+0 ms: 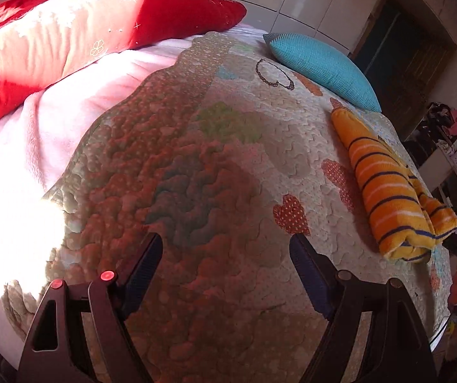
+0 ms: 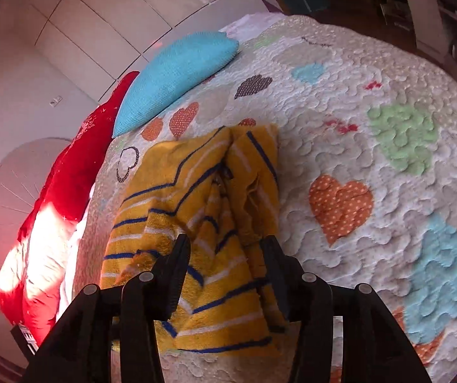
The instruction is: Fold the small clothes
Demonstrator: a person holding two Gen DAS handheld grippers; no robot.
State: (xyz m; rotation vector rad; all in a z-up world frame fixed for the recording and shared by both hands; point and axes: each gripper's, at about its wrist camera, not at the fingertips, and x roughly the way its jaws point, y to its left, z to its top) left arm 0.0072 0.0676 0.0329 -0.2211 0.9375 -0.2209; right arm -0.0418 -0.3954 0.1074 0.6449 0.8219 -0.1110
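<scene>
Orange striped garment (image 2: 215, 223) folded on the heart-print quilt (image 2: 372, 146) of a bed, right gripper (image 2: 225, 249) partly open just above its near end, not pinching it, left gripper (image 1: 226, 242) wide, empty, garment (image 1: 388, 185) off to its right near blue cushion (image 1: 321, 67)

A bed is carrying everything, covered by a quilt (image 1: 228, 166) patterned with hearts over a pink blanket (image 1: 78, 95). Lying directly on it: a folded orange striped garment (image 2: 202, 223), a turquoise cushion (image 1: 321, 63) just beyond it, and a red pillow (image 1: 68, 41) well apart.
</scene>
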